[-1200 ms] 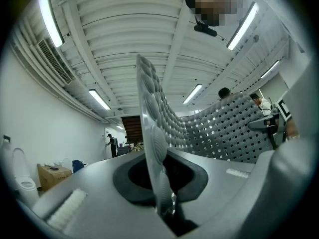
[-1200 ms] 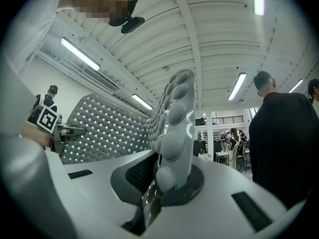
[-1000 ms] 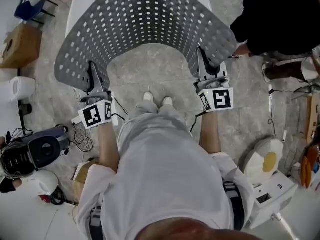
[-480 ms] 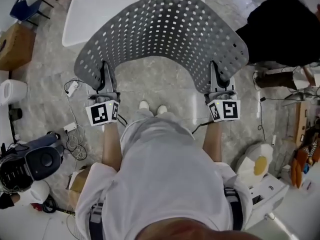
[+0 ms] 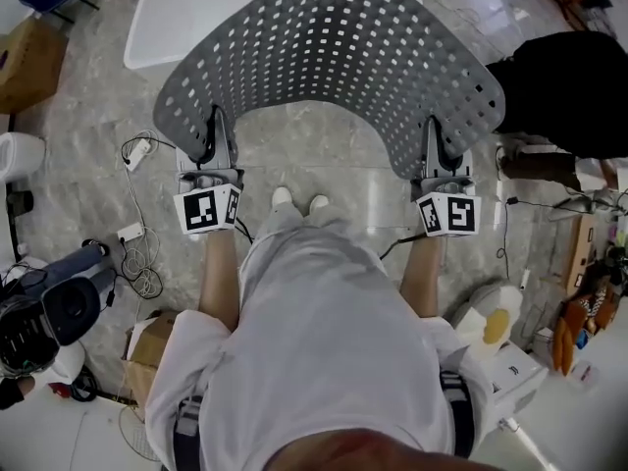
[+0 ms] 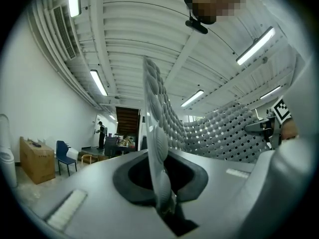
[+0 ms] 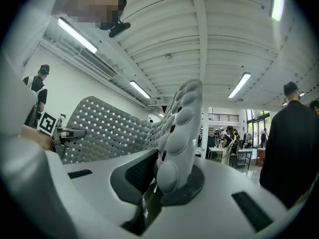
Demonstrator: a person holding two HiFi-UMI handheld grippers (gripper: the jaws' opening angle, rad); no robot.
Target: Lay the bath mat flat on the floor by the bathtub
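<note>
The grey perforated bath mat (image 5: 334, 57) hangs curved in the air between my two grippers, over the stone floor in front of the white bathtub (image 5: 167, 18). My left gripper (image 5: 212, 137) is shut on the mat's near left corner. My right gripper (image 5: 434, 147) is shut on its near right corner. In the left gripper view the mat's edge (image 6: 158, 148) rises upright out of the left gripper (image 6: 165, 203), with the rest sweeping off to the right. In the right gripper view the mat's knobbed edge (image 7: 182, 128) stands pinched in the right gripper (image 7: 157, 185).
A person in black (image 5: 574, 91) stands at the right. A cardboard box (image 5: 29, 62) is at the far left and loose cables (image 5: 137, 214) lie on the floor beside me. A dark device (image 5: 49, 312) and a white appliance (image 5: 505, 371) flank my legs.
Both grippers have carried the mat to the right in the head view, keeping their hold. More of the white bathtub shows behind the mat.
</note>
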